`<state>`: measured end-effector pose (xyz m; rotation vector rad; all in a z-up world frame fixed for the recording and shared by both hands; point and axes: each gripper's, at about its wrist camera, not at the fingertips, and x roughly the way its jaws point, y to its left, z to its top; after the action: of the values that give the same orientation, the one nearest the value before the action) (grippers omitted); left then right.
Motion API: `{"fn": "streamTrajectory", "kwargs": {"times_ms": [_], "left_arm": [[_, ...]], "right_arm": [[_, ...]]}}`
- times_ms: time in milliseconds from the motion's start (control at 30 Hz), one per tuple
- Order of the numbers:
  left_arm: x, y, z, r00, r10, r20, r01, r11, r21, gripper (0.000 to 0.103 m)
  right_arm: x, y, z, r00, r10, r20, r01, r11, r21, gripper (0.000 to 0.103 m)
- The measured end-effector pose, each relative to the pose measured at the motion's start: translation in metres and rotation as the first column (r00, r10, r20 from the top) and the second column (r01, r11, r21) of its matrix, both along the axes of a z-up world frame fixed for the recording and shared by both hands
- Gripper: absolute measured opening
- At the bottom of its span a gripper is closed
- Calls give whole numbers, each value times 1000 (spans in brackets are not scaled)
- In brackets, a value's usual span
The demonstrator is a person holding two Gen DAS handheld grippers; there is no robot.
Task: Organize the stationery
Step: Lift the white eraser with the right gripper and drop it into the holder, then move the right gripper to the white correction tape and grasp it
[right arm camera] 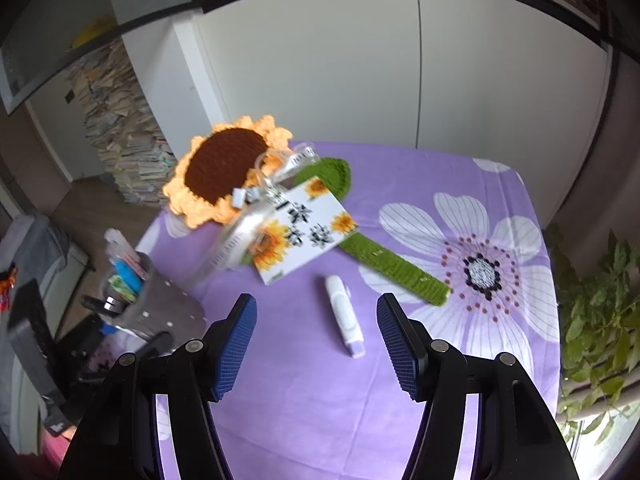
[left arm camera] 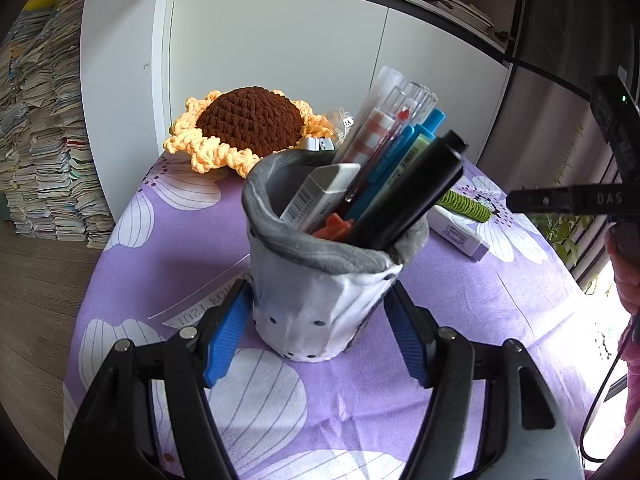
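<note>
While the left gripper holds its blue pads against both sides of the soft pencil pouch, the pouch stands upright on the purple tablecloth, full of pens, an eraser and a thick black marker that leans out to the right. I judge that this top-heavy load can tip the pouch if the squeeze loosens, because the fabric wall gives way easily. The right gripper hangs wide open and empty above the white correction tape, which lies loose on the cloth between its fingers (it seems the last item outside the pouch). Closing too high could push it away. The crochet sunflower, its green stem and a printed card lie near, so a careless reach may catch them
</note>
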<state>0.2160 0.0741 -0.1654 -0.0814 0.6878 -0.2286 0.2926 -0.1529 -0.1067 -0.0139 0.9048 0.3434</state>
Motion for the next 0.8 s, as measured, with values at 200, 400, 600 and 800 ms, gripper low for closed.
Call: {"fn": "streamTrajectory", "kwargs": {"times_ms": [200,400,600,800], "left_arm": [[0,0,0,1000,0,0,0,1000,-1,67],[0,0,0,1000,0,0,0,1000,-1,68],[0,0,0,1000,0,0,0,1000,-1,67],[0,0,0,1000,0,0,0,1000,-1,67]], "right_arm": [[3,-8,-46,999,23,-49,-27,996,-86,63],[10,16,-55,999,41,-20,-44,987,-157,63],[25,15,-69,995,-34,-98,16,985,-173,17],[-6,23,-59,998,-33,53,51,922,-384,17]]}}
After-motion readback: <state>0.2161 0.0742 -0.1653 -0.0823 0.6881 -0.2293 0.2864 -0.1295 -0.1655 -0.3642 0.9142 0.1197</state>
